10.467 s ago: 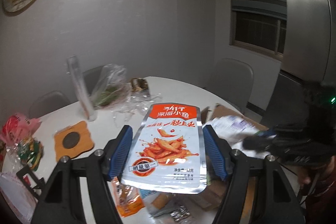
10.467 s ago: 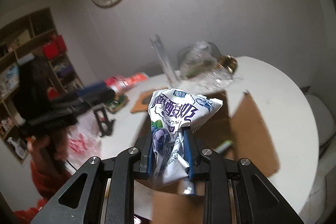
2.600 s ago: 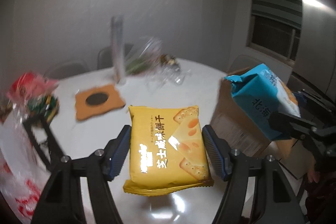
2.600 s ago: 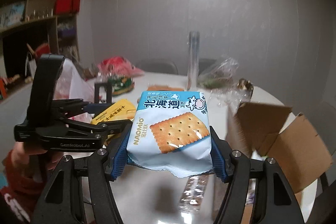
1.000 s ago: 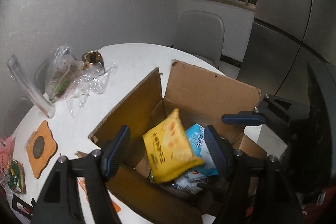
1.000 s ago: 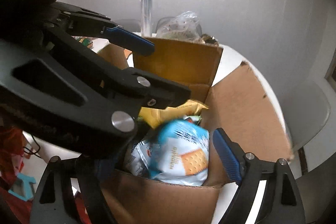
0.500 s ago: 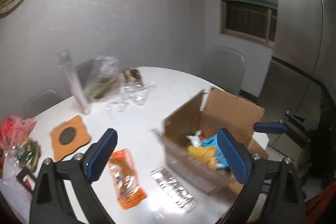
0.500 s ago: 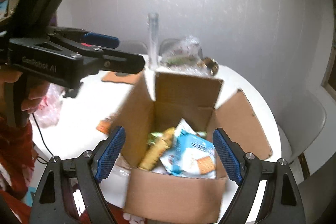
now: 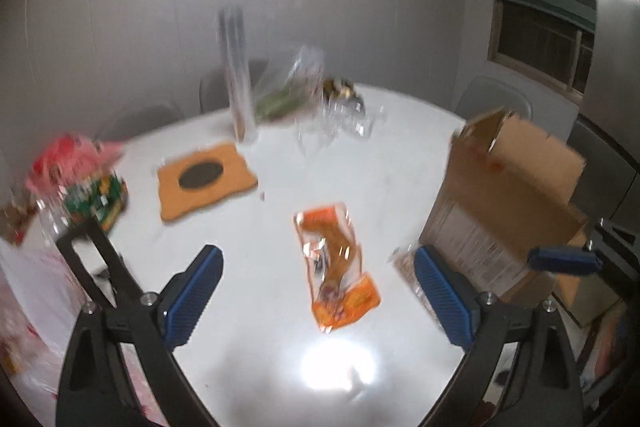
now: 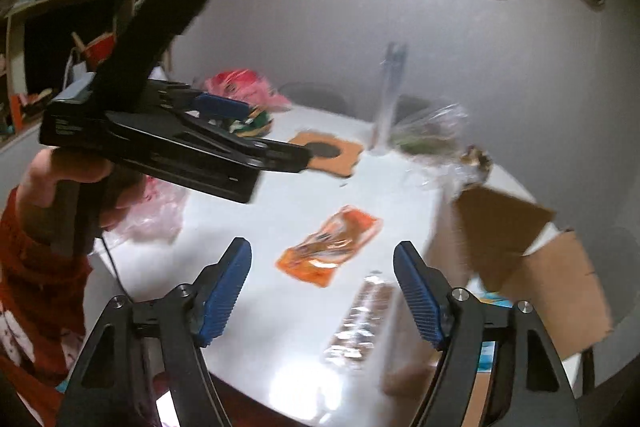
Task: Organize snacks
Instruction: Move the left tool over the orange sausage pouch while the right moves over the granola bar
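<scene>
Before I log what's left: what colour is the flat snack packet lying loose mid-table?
Orange snack packet, clearest in the left wrist view.

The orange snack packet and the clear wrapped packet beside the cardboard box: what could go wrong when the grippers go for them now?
1. The orange snack packet lies flat on the glossy white table; the pads may slide over it.
2. The clear wrapped packet lies close against the cardboard box, so the right gripper, jaws closing on nothing, could knock the box.
3. Both views are blurred; the open left gripper may miss.
</scene>
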Demonstrator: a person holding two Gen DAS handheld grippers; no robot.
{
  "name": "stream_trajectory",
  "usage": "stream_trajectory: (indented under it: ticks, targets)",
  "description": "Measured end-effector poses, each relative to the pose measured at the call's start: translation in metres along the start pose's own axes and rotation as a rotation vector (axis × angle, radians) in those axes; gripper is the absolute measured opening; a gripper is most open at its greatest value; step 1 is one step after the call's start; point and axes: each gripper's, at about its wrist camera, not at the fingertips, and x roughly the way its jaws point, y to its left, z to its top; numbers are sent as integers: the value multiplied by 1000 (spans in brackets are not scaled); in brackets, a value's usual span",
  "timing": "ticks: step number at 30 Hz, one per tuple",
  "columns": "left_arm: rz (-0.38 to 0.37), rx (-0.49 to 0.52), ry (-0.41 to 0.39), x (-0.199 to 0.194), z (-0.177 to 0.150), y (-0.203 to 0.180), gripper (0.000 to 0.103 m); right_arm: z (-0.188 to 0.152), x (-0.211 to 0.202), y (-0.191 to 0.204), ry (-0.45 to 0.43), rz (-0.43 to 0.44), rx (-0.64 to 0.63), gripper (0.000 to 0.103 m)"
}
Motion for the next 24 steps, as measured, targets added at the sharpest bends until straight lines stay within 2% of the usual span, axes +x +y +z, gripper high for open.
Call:
stream_trajectory:
  ticks: [4,9,11,15,18,20,22,24]
  targets:
    - [-18,-31,82,43,-21,10,95,-13,36,13,75,43,37,66]
    - [-56,-44,180,94,-41,8,94,-47,78,6,163,2,116,65]
    - [-56,-32,208,110,-46,3,89,-60,92,-1,183,-23,153,60]
    - [-69,-17,260,137,-49,-7,73,-80,111,-10,188,-75,203,59]
    - [-74,-10,273,147,-47,-12,72,-86,116,-14,179,-124,220,58]
    - [-73,-4,274,150,-46,-14,68,-87,118,-17,178,-146,220,57]
    - [-81,-1,278,152,-46,-16,61,-89,122,-20,181,-162,219,50]
    - [-80,1,273,151,-46,-15,60,-92,123,-20,185,-165,218,47]
